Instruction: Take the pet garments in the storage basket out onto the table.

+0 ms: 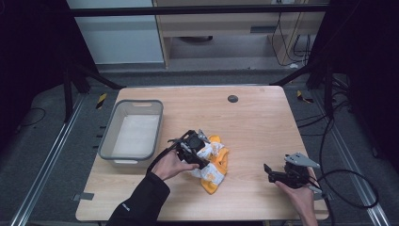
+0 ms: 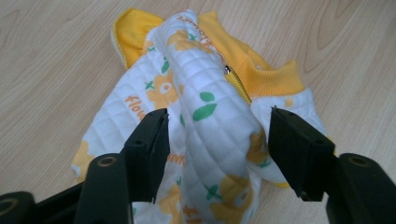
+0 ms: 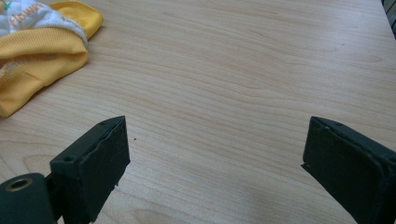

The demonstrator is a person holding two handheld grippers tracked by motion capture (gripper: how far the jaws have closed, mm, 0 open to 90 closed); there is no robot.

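The quilted garment, white with yellow flowers and yellow trim, lies bunched near the middle of the bench. Your left gripper straddles a raised fold of it, jaws apart and not pressing. Your right gripper sits well to the side, jaws wide over bare wood, holding nothing.

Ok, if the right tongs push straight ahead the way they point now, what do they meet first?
Bare table, most likely. The right tongs stand open over plain wood with nothing ahead of them. The yellow and white garment lies off to the side of that line, though depth is hard to judge.
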